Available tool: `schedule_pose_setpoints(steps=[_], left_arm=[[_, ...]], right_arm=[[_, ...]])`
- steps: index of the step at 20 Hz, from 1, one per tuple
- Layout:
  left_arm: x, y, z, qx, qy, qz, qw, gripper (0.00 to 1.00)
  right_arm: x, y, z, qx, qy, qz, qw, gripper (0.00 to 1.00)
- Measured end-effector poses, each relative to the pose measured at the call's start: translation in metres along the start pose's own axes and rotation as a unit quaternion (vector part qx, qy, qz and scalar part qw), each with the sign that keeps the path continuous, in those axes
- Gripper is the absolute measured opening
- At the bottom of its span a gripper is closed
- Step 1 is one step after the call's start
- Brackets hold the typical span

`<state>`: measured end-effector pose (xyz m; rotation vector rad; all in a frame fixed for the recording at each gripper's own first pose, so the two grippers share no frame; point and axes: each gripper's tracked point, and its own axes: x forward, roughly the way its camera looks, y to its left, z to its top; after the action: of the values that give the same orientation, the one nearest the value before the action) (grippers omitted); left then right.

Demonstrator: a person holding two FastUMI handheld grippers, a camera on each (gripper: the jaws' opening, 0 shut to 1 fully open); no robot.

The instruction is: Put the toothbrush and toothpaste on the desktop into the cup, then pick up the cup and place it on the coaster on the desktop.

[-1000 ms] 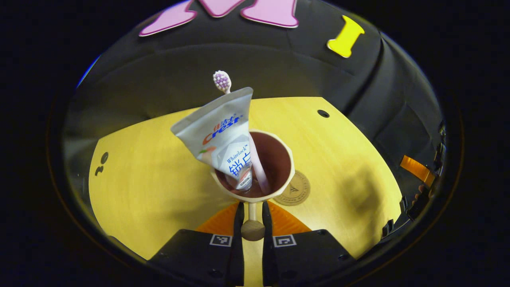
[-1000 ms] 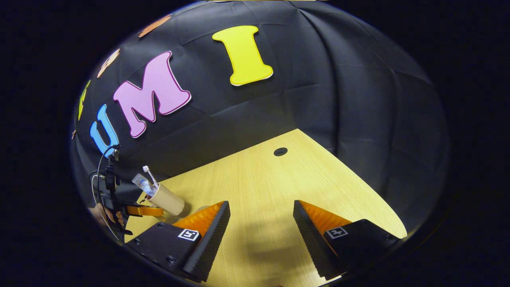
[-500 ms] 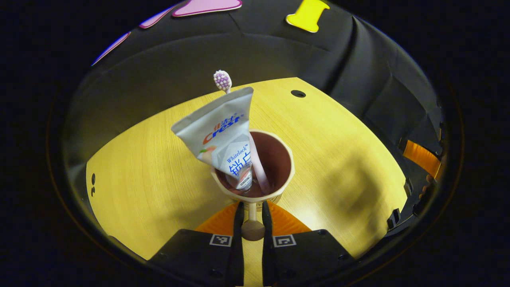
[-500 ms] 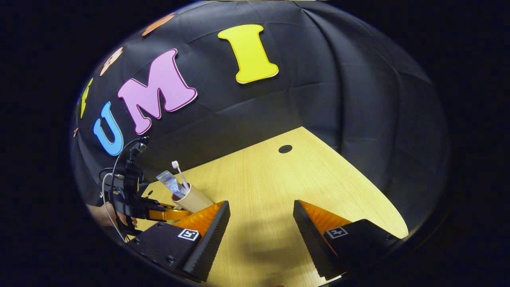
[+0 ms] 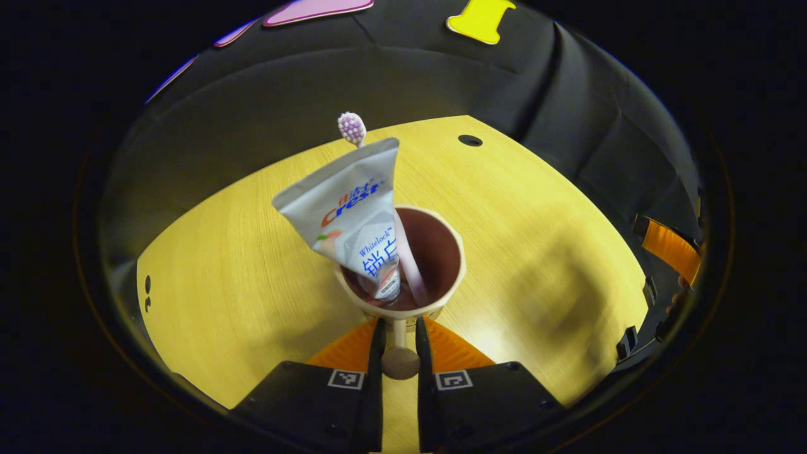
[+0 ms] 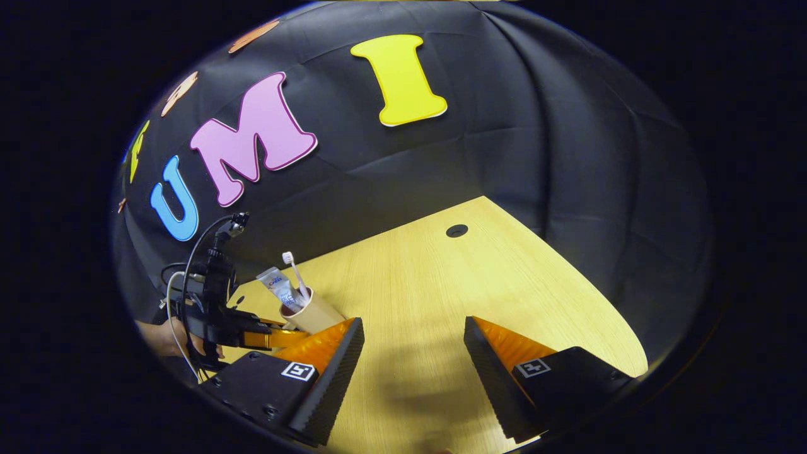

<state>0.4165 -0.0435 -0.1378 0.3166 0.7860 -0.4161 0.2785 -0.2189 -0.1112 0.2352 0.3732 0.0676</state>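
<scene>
A: Where is the cup (image 5: 403,265)?
B: Just beyond the left gripper (image 5: 398,353), whose two fingers are pressed on the cup's small knobbed handle. The toothpaste (image 5: 350,214) leans out of it to the left, and the toothbrush (image 5: 352,128) pokes its bristles up behind the tube.

A: Is the cup on the desktop (image 5: 239,252)?
B: That cannot be told; its base is hidden, and so is any coaster.

A: And the right gripper (image 6: 410,359)?
B: Its fingers stand wide apart over bare wood. In the right gripper view the cup (image 6: 309,312) sits at the near left, with the left gripper (image 6: 265,337) and a hand (image 6: 167,337) behind it.
</scene>
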Motion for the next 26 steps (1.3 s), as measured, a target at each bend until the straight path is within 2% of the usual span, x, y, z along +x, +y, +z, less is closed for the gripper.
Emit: schedule_pose_setpoints(steps=[1,2,3,6,9,13,16,20,26], left_arm=[[-0.003,0.001,-0.001,-0.001,-0.004,0.002,1.0,0.28],[-0.006,0.002,0.001,0.0,-0.011,0.004,1.0,0.34],[-0.011,0.003,0.003,0.001,-0.019,0.008,1.0,0.29],[-0.035,0.011,-0.004,-0.006,-0.041,0.018,0.999,0.78],[-0.069,0.022,-0.006,-0.034,-0.097,0.043,0.994,1.0],[-0.133,0.039,-0.026,-0.089,-0.178,0.074,0.977,1.0],[-0.178,0.051,-0.054,-0.116,-0.215,0.103,0.964,1.0],[-0.237,0.06,-0.09,-0.154,-0.27,0.125,0.942,0.99],[-0.302,0.078,-0.147,-0.186,-0.303,0.188,0.916,0.98]], right_arm=[[0.0,0.002,0.0,-0.001,0.001,0.001,1.0,0.98],[0.0,0.003,0.0,-0.002,0.001,0.003,1.0,0.98],[-0.001,0.005,-0.001,-0.003,0.001,0.005,1.0,0.98],[-0.002,0.014,-0.001,-0.002,0.004,0.01,1.0,0.98],[-0.009,0.023,-0.005,-0.015,0.002,0.011,1.0,0.98],[-0.023,0.045,-0.012,-0.029,0.001,0.02,0.999,0.98],[-0.038,0.065,-0.016,-0.043,-0.001,0.024,0.999,0.98],[-0.067,0.101,-0.024,-0.056,-0.011,0.029,0.998,0.98],[-0.105,0.171,-0.041,-0.081,-0.024,0.051,0.995,0.98]])
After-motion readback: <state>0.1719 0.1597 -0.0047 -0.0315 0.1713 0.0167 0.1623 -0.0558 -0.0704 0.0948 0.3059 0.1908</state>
